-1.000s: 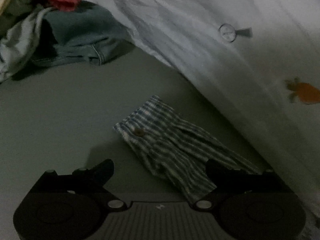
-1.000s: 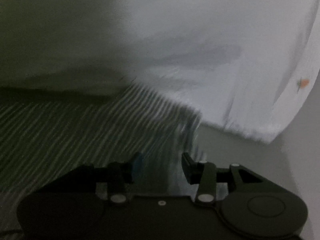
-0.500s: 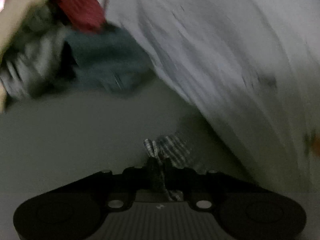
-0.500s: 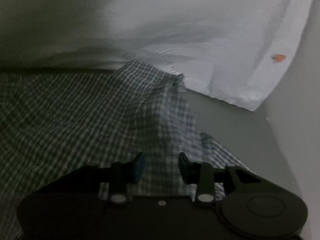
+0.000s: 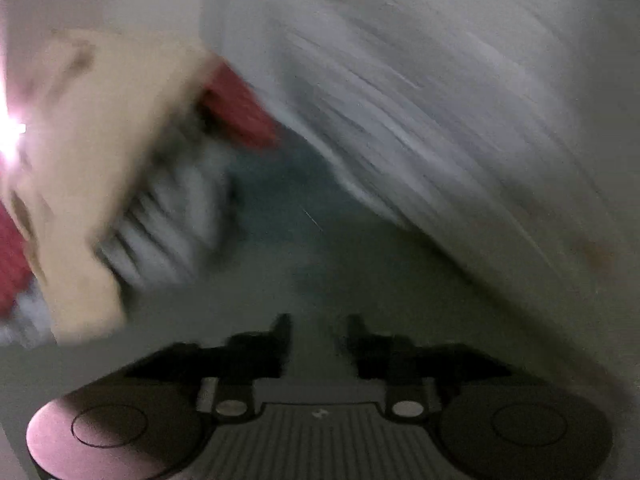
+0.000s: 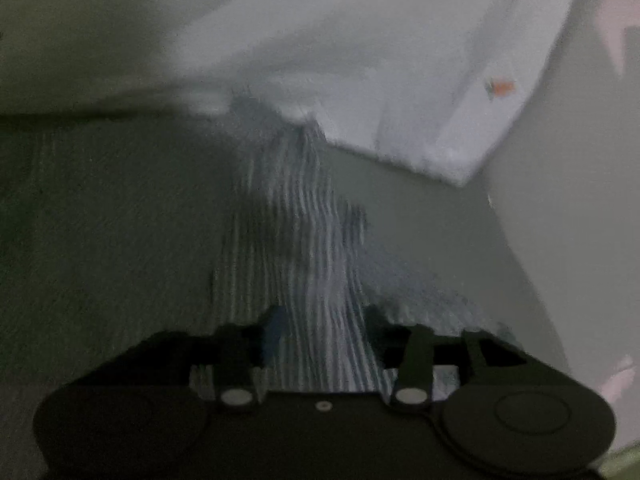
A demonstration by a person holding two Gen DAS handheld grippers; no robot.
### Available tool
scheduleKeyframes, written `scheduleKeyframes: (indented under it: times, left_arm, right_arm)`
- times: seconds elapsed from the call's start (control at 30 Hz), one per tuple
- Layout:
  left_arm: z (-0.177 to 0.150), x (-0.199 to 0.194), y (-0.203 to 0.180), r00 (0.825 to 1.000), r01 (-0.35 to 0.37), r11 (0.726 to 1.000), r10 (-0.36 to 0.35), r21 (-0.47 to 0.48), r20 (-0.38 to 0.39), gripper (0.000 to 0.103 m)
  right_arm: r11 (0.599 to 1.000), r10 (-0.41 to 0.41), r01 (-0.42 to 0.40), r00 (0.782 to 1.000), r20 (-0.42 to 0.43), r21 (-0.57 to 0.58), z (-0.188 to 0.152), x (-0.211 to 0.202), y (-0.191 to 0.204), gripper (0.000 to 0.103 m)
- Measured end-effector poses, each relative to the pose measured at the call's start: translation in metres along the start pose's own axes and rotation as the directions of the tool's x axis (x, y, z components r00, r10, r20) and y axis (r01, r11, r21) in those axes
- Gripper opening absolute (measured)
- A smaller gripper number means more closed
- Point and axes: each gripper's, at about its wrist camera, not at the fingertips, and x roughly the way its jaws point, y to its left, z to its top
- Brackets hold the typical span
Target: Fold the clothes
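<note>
In the blurred left wrist view my left gripper [image 5: 318,330] hangs over the bare grey surface [image 5: 280,280]. Its jaws are opening and nothing is between them. The checked cloth does not show there. In the right wrist view the blue-and-white checked cloth [image 6: 304,240] runs as a raised ridge from under my right gripper [image 6: 326,324] up to the white cloth [image 6: 360,60]. The right jaws are opening. The cloth lies between and beneath the fingers and spreads wider than the gap, so the pads do not pinch it.
A large white cloth [image 5: 440,100] printed with small carrots [image 6: 500,87] fills the upper right of both views. At left a blurred heap holds a beige piece [image 5: 92,160], a red garment [image 5: 236,108], a striped grey one [image 5: 168,220] and a teal one [image 5: 288,192].
Half a second ago my left gripper was shut on a corner of the checked cloth; now it has let go and swung towards the heap. The right jaws stand a little wider.
</note>
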Motion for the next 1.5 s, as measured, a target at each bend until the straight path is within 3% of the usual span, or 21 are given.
scheduleKeyframes:
  times: [0.1, 0.17, 0.27, 0.4, 0.5, 0.57, 0.6, 0.63, 0.67, 0.77, 0.93, 1.07, 1.13, 1.17, 1.2, 1.23, 1.3, 1.33, 1.43, 1.47, 1.5]
  left_arm:
    - [-0.072, -0.032, -0.032, 0.971, 0.181, 0.977, -0.159, 0.114, -0.176, 0.059]
    - [-0.121, -0.053, -0.051, 0.934, 0.27, 0.949, -0.218, 0.161, -0.285, 0.072]
    - [-0.173, -0.078, -0.064, 0.892, 0.316, 0.932, -0.228, 0.178, -0.391, 0.084]
    - [-0.211, -0.098, -0.064, 0.885, 0.302, 0.936, -0.206, 0.18, -0.418, 0.092]
    - [-0.228, -0.114, -0.067, 0.908, 0.255, 0.941, -0.154, 0.222, -0.391, 0.083]
    - [-0.237, -0.124, -0.068, 0.93, 0.195, 0.949, -0.098, 0.248, -0.355, 0.051]
    - [-0.242, -0.13, -0.069, 0.941, 0.155, 0.95, -0.059, 0.27, -0.332, 0.042]
    - [-0.242, -0.133, -0.066, 0.941, 0.134, 0.959, -0.044, 0.249, -0.335, 0.014]
    - [-0.243, -0.136, -0.064, 0.94, 0.113, 0.968, -0.031, 0.226, -0.339, 0.001]
    - [-0.239, -0.155, -0.052, 0.939, 0.073, 0.989, -0.025, 0.129, -0.342, 0.0]
    - [-0.22, -0.21, -0.032, 0.969, 0.015, 0.995, 0.01, 0.096, -0.247, 0.0]
    - [-0.233, -0.199, -0.012, 0.955, -0.08, 0.993, 0.101, 0.088, -0.278, 0.0]
    - [-0.241, -0.193, -0.006, 0.944, -0.073, 0.996, 0.088, 0.059, -0.318, 0.001]
    - [-0.245, -0.19, -0.002, 0.938, -0.069, 0.997, 0.08, 0.045, -0.338, 0.003]
    - [-0.247, -0.19, -0.005, 0.937, -0.063, 0.996, 0.081, 0.064, -0.34, 0.006]
    - [-0.25, -0.19, -0.008, 0.937, -0.056, 0.995, 0.082, 0.085, -0.341, 0.02]
    - [-0.256, -0.188, -0.018, 0.941, -0.044, 0.985, 0.097, 0.167, -0.325, 0.045]
    - [-0.259, -0.186, -0.024, 0.94, -0.037, 0.978, 0.104, 0.205, -0.324, 0.056]
    - [-0.265, -0.179, -0.036, 0.938, -0.014, 0.959, 0.111, 0.282, -0.329, 0.057]
    - [-0.266, -0.178, -0.038, 0.938, -0.009, 0.955, 0.111, 0.296, -0.328, 0.057]
    - [-0.267, -0.177, -0.041, 0.939, -0.005, 0.951, 0.111, 0.309, -0.327, 0.057]
  right_arm:
    - [0.997, 0.031, -0.026, 0.997, -0.068, 0.068, -0.04, -0.006, -0.018, 0.06]
    - [0.993, 0.067, -0.056, 0.992, -0.107, 0.1, -0.069, -0.012, -0.031, 0.068]
    - [0.989, 0.114, -0.097, 0.98, -0.16, 0.108, -0.11, -0.02, -0.045, 0.075]
    - [0.995, 0.096, -0.082, 0.961, -0.258, 0.064, -0.152, -0.017, -0.051, 0.08]
    - [0.985, 0.163, -0.142, 0.95, -0.267, 0.099, -0.175, -0.018, -0.057, 0.081]
    - [0.976, 0.21, -0.189, 0.947, -0.242, 0.108, -0.18, -0.021, -0.061, 0.068]
    - [0.968, 0.244, -0.224, 0.943, -0.226, 0.109, -0.181, -0.023, -0.063, 0.03]
    - [0.96, 0.277, -0.259, 0.938, -0.21, 0.109, -0.181, -0.025, -0.066, 0.002]
    - [0.963, 0.269, -0.255, 0.94, -0.21, 0.09, -0.182, -0.027, -0.066, 0.0]
    - [0.95, 0.307, -0.294, 0.94, -0.148, 0.108, -0.18, -0.046, -0.08, 0.0]
    - [0.911, 0.357, -0.345, 0.934, -0.015, 0.225, -0.16, -0.094, -0.133, 0.0]
    - [0.966, 0.252, -0.248, 0.966, -0.051, 0.07, -0.183, -0.078, -0.128, 0.0]
    - [0.972, 0.234, -0.23, 0.966, -0.112, 0.053, -0.197, -0.062, -0.128, 0.002]
    - [0.971, 0.235, -0.227, 0.964, -0.122, 0.069, -0.201, -0.059, -0.131, 0.008]
    - [0.97, 0.236, -0.226, 0.963, -0.129, 0.089, -0.205, -0.057, -0.133, 0.027]
    - [0.968, 0.239, -0.225, 0.962, -0.136, 0.109, -0.209, -0.054, -0.135, 0.054]
    - [0.954, 0.284, -0.263, 0.948, -0.145, 0.146, -0.213, -0.044, -0.138, 0.065]
    - [0.945, 0.308, -0.283, 0.94, -0.149, 0.164, -0.215, -0.039, -0.139, 0.065]
    - [0.912, 0.387, -0.353, 0.908, -0.158, 0.207, -0.219, -0.027, -0.139, 0.054]
    - [0.9, 0.419, -0.386, 0.894, -0.161, 0.202, -0.218, -0.027, -0.134, 0.043]
    - [0.896, 0.434, -0.402, 0.885, -0.171, 0.189, -0.214, -0.027, -0.131, 0.008]
